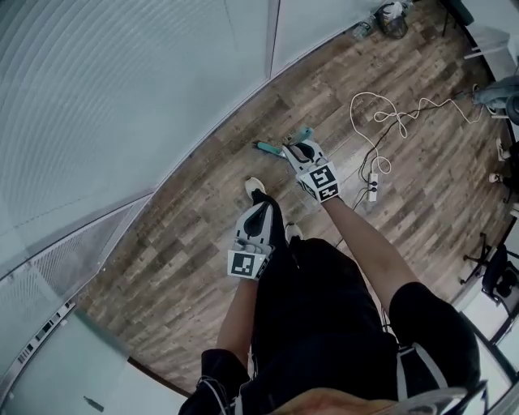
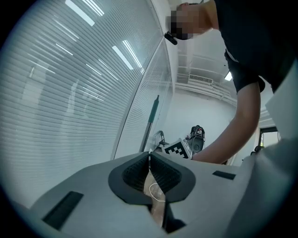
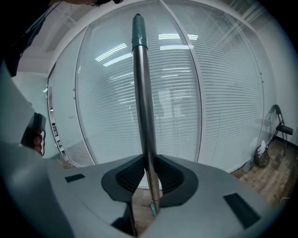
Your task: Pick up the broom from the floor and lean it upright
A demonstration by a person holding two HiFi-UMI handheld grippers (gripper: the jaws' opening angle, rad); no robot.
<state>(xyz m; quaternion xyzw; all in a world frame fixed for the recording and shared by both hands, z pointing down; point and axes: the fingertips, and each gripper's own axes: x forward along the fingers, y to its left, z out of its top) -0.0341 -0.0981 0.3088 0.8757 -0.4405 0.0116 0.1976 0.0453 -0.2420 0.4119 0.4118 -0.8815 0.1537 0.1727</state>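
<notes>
The broom stands nearly upright in my right gripper, which is shut on its steel handle. In the right gripper view the handle rises between the pads to a teal cap. In the head view the teal broom head shows on the wood floor just left of that gripper. My left gripper hangs lower and nearer me, shut with nothing between its pads. From the left gripper view the broom handle stands ahead before the glass wall, with the right gripper's marker cube beside it.
A curved glass wall with blinds runs along the left. A white cable and power strip lie on the floor to the right. Chair legs stand at the far right, small clutter at the top. My shoe is below the broom.
</notes>
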